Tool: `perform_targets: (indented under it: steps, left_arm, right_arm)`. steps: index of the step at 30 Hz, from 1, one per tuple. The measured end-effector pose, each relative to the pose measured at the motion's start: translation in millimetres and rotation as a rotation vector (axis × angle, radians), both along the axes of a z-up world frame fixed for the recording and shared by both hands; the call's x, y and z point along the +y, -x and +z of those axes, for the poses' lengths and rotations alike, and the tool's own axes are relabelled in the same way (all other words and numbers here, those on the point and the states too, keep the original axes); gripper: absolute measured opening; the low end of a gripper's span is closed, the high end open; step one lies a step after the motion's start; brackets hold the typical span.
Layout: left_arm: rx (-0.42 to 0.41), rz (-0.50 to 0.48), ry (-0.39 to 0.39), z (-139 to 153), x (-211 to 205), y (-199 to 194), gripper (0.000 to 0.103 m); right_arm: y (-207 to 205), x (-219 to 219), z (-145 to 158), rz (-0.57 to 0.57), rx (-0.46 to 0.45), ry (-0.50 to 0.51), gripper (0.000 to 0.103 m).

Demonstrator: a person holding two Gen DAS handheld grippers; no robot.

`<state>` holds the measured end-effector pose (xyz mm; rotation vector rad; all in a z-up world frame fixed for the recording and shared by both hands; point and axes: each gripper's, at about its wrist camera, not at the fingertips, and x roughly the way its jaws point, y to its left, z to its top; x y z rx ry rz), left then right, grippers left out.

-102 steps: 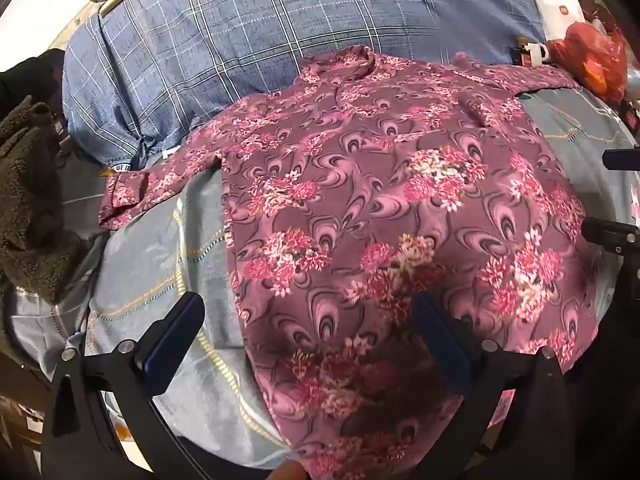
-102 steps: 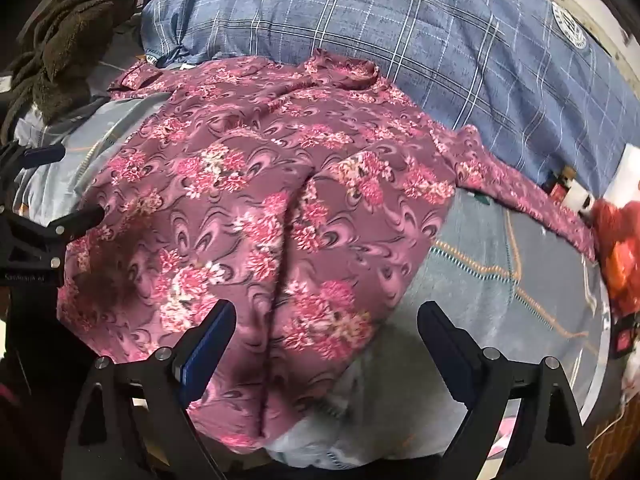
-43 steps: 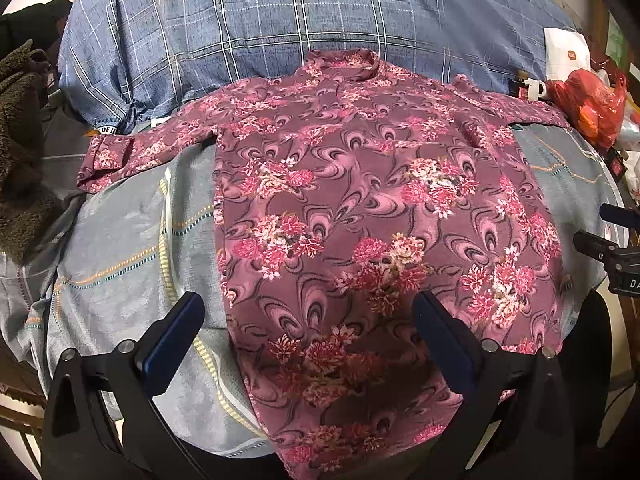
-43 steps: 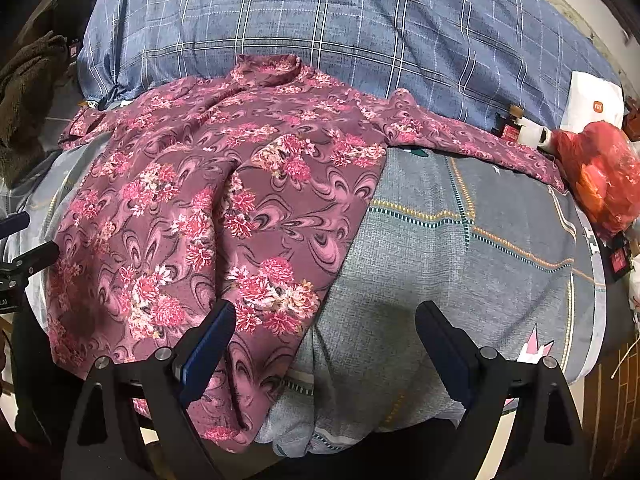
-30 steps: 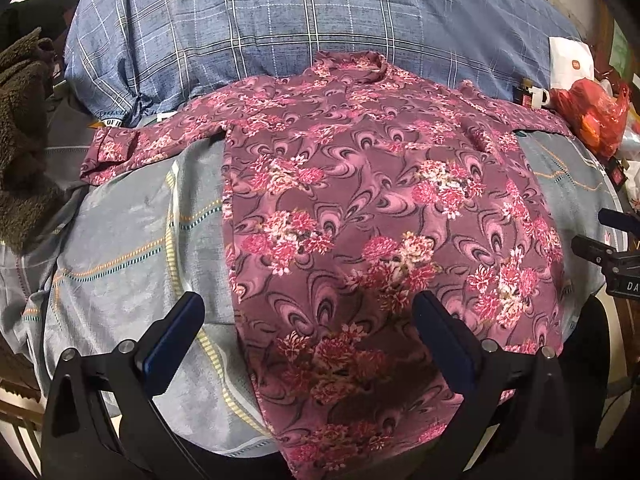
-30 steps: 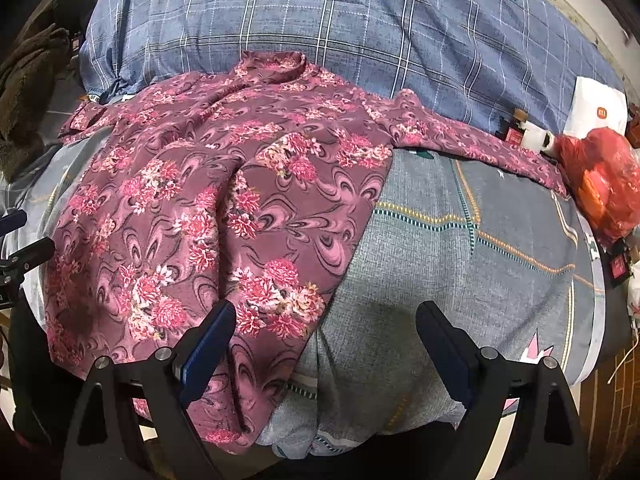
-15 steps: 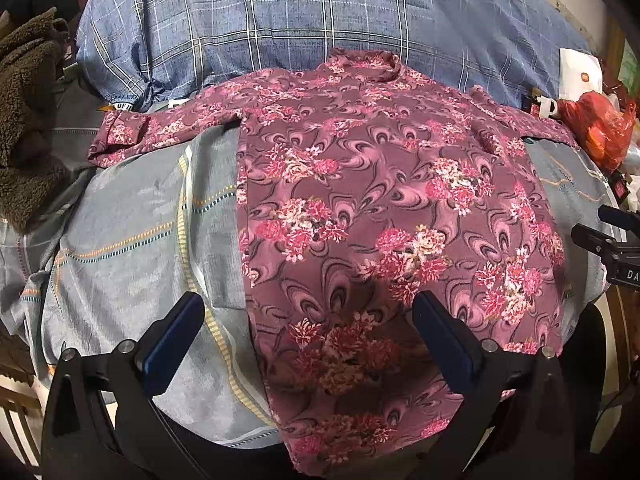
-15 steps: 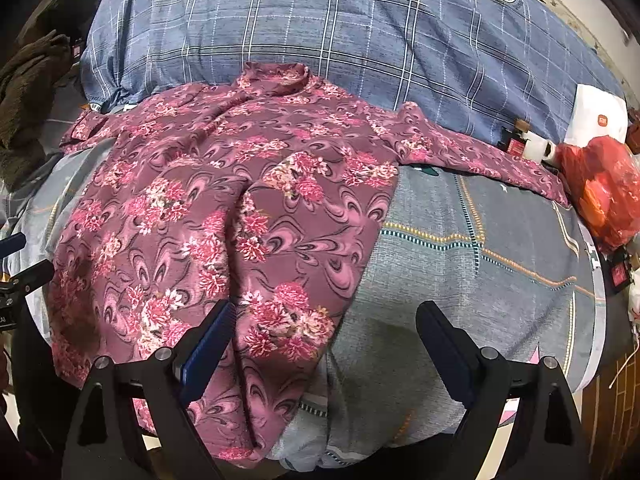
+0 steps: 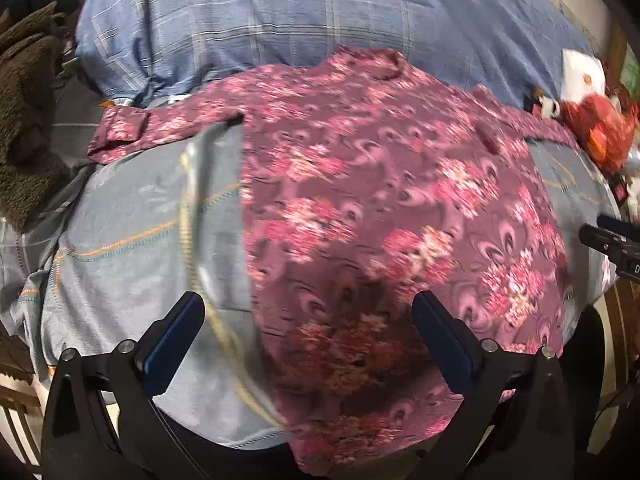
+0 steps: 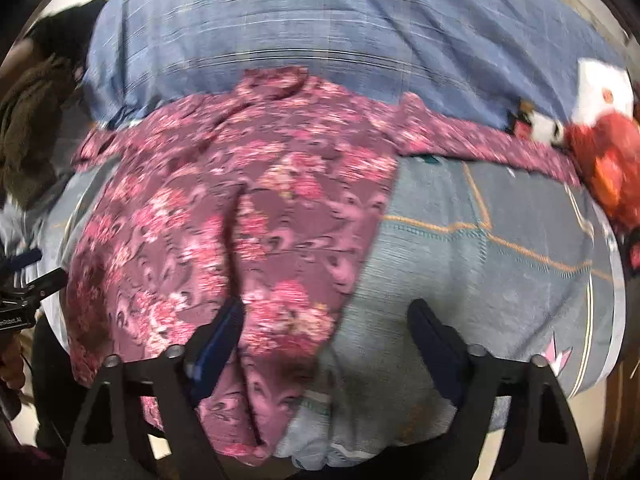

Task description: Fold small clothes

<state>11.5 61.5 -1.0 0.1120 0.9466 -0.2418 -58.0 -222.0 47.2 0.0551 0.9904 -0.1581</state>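
To the far left of the left gripper's [image 9: 308, 340] jaws, a brown fleecy cloth [image 9: 28, 120] lies at the edge of the bed. Next comes the grey-blue bedsheet [image 9: 132, 232] with orange stitched lines; the left jaw of this gripper hangs over this sheet. The jaws of the left gripper are wide apart and grasp nothing. Between them, and beyond them, lies the floral shirt [image 9: 380, 208], purple with pink flowers, spread flat on the bed. Its collar points away from the jaws, toward a blue checked blanket [image 9: 320, 12] behind it. One sleeve reaches out to the left and the other to the right. The lower hem of the shirt hangs over the near edge of the bed, below the jaws.

The right gripper [image 10: 324, 332] is over the right side of the shirt. Its jaws are closing, and the right side edge of the shirt lies between them, near the left jaw, but the pads do not press it yet. The right jaw is over the bare sheet.

To the far right of both jaws are a white package [image 10: 604, 92] and a red plastic bag [image 10: 612, 160].
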Motion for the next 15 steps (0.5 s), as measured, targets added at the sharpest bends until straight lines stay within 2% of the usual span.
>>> perform_targets:
  steps: [1, 4, 6, 8, 10, 12, 13, 14, 15]
  left_arm:
    - [-0.002, 0.015, 0.000, 1, 7, -2, 0.103]
    - [0.021, 0.074, -0.012, -2, 30, -11, 0.103]
    - [0.065, 0.101, -0.009, -11, 40, -15, 0.103]
    - [0.117, 0.097, 0.010, -22, 42, -14, 0.103]
    - [0.185, 0.058, 0.035, -36, 35, -10, 0.103]
    - [0.241, -0.003, 0.063, -46, 23, -4, 0.090]
    - [0.271, -0.040, 0.082, -49, 16, -1, 0.070]
    - [0.275, -0.062, 0.073, -50, 9, 3, 0.060]
    - [0.230, -0.083, 0.038, -46, 1, 8, 0.049]
  right_arm:
    - [2, -9, -1, -0.021, 0.003, -0.011, 0.073]
    - [10, -33, -10, -0.065, 0.033, -0.049, 0.066]
    - [14, -38, -16, -0.059, 0.040, -0.108, 0.062]
    - [15, -37, -27, -0.025, 0.052, -0.218, 0.061]
    - [14, -33, -35, -0.001, 0.062, -0.276, 0.061]
    - [9, -24, -44, 0.025, 0.077, -0.296, 0.061]
    - [5, -20, -48, 0.037, 0.087, -0.300, 0.061]
    - [3, -15, -52, 0.048, 0.095, -0.298, 0.059]
    - [1, -10, -53, 0.063, 0.090, -0.290, 0.056]
